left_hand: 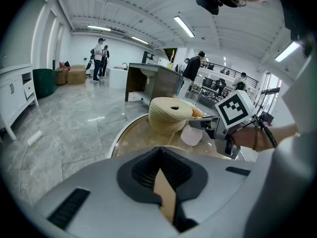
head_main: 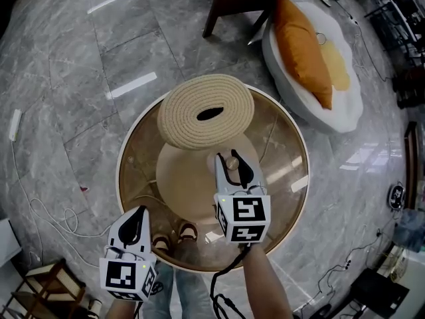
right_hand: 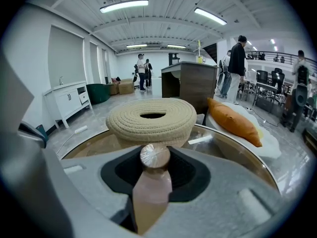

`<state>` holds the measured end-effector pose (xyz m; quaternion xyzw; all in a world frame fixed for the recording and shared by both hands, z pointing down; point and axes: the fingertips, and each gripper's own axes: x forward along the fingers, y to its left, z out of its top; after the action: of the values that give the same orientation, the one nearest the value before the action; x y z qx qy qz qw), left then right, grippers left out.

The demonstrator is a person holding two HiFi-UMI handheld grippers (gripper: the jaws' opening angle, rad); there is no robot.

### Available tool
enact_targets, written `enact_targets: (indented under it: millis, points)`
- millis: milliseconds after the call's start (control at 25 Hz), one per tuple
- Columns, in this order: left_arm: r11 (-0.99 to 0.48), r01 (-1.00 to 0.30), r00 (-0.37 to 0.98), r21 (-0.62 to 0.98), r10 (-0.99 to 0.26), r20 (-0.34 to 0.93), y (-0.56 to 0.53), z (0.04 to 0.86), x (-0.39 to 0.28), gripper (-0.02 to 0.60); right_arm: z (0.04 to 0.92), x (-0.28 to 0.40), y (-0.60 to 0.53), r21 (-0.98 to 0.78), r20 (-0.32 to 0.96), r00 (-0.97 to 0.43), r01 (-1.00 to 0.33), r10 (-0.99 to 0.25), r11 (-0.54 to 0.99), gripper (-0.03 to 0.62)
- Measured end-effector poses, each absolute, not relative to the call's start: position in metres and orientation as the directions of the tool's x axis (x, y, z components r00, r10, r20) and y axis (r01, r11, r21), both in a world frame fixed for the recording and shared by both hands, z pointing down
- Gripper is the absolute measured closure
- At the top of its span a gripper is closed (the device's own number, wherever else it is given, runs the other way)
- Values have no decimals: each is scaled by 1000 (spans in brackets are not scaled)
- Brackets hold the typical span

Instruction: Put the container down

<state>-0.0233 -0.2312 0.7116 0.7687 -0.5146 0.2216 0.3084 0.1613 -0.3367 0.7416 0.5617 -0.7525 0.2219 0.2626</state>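
Note:
A pale pink translucent container (head_main: 230, 169) with a round wooden lid (right_hand: 155, 155) sits between the jaws of my right gripper (head_main: 230, 158), which is shut on it. The gripper holds it over the round glass table (head_main: 127, 153), just in front of a woven rope basket (head_main: 206, 111). In the left gripper view the container (left_hand: 190, 135) hangs beside that basket (left_hand: 170, 114). My left gripper (head_main: 135, 214) stays at the table's near left edge. Its jaws meet at the tips with nothing held (left_hand: 159, 170).
An orange cushion (head_main: 302, 45) lies on a white round seat (head_main: 345, 111) at the back right. Dark chair legs (head_main: 229, 8) stand behind the table. A white cable (head_main: 36, 208) runs over the marble floor at left. Several people stand far off.

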Motion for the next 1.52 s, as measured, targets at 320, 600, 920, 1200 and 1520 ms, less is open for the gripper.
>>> enact_targets:
  millis: [320, 600, 920, 1200, 1520]
  points:
    - [-287, -925, 379, 250, -649, 659, -230, 714, -22, 577, 743, 160, -335, -20, 639, -223, -962, -736, 274, 461]
    - [-288, -924, 383, 253, -649, 658, -227, 714, -23, 577, 742, 160, -334, -12, 629, -215, -964, -747, 267, 461]
    - [-285, -925, 380, 253, -649, 659, -222, 715, -30, 577, 742, 161, -335, 17, 612, -195, -965, -766, 260, 461]
    - [-281, -926, 377, 252, -649, 660, -215, 716, -36, 577, 744, 159, -336, 59, 618, -178, -961, -766, 271, 439]
    - [-280, -926, 376, 251, -648, 663, -205, 712, -41, 577, 739, 154, -331, 45, 607, -188, -962, -772, 270, 382]
